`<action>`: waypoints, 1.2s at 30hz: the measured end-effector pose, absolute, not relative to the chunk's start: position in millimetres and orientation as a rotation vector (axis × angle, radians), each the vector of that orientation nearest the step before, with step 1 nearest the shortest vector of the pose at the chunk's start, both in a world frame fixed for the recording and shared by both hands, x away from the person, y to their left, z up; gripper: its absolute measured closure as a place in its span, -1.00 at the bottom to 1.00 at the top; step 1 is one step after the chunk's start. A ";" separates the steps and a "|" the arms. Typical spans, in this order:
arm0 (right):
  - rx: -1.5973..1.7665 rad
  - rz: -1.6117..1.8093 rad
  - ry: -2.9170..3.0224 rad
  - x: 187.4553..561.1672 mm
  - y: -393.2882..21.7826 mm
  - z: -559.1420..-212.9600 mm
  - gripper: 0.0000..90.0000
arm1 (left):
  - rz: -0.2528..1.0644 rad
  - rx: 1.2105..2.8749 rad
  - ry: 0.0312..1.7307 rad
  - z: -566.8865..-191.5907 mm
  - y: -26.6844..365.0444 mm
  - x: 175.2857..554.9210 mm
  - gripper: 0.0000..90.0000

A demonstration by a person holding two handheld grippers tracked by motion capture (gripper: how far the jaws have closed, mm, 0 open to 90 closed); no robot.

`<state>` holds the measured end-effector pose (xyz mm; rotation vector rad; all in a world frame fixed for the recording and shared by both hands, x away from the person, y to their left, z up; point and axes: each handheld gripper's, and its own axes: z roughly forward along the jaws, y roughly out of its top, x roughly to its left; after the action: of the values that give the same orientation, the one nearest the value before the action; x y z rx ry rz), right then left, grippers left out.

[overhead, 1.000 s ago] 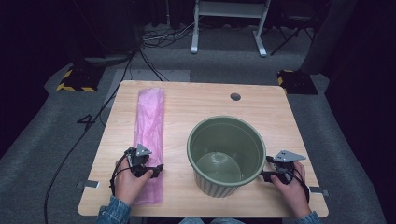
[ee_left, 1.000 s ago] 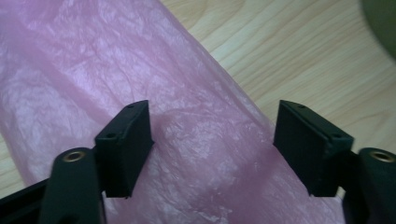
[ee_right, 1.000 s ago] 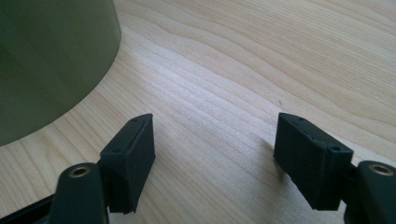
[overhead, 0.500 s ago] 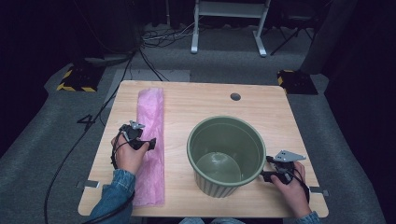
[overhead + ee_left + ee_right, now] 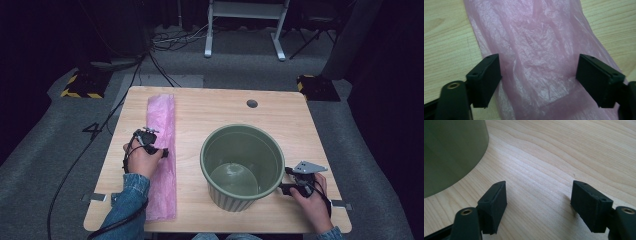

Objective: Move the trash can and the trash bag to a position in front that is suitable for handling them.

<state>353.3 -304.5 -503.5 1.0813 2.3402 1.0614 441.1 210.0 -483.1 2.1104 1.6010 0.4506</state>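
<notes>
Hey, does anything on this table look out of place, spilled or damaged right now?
Nothing stands out. The pink plastic bag lies flat and folded along the table's left side, crinkled but not visibly torn. The green bin stands upright and empty, nothing spilled around it.

A light wooden bench (image 5: pixel 210 107) with a round cable hole (image 5: pixel 252 103) stands on grey carpet (image 5: pixel 45 165). Beyond the bench, a white metal frame (image 5: pixel 245 20) rises from the carpet amid dark surroundings. Yellow-and-black striped blocks (image 5: pixel 80 85) sit off the bench's far corners, with cables (image 5: pixel 165 42) trailing nearby.
</notes>
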 end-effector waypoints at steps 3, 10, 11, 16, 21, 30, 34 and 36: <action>1.061 1.066 2.349 352.5 -304.2 -503.5 -0.31 | 0.433 2.137 1.591 -478.8 206.2 438.6 -0.10; 1.064 1.069 2.350 352.8 -304.3 -503.5 -0.32 | 0.435 2.140 1.544 -477.9 203.1 435.0 0.61; 1.065 1.069 2.351 352.9 -304.4 -503.5 -0.32 | 0.431 2.145 1.532 -477.9 203.4 434.9 0.69; 1.066 1.071 2.353 353.0 -304.5 -503.6 -0.32 | 0.355 2.112 1.479 -480.1 207.7 434.3 0.98; 1.067 1.072 2.353 353.1 -304.5 -503.5 -0.32 | 0.292 2.067 1.440 -483.2 212.8 432.1 0.99; 1.067 1.071 2.353 353.1 -304.5 -503.5 -0.32 | 0.329 1.981 1.290 -472.8 220.3 418.1 1.00; 1.067 1.071 2.353 353.1 -304.5 -503.5 -0.32 | 0.366 1.933 1.192 -458.2 222.2 411.6 1.00; 1.067 1.071 2.353 353.1 -304.5 -503.5 -0.32 | 0.376 1.919 1.179 -454.6 221.9 410.0 1.00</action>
<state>353.1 -304.5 -503.5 1.0673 2.3530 1.0713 410.0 221.9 -454.6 1.9194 1.1787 0.3762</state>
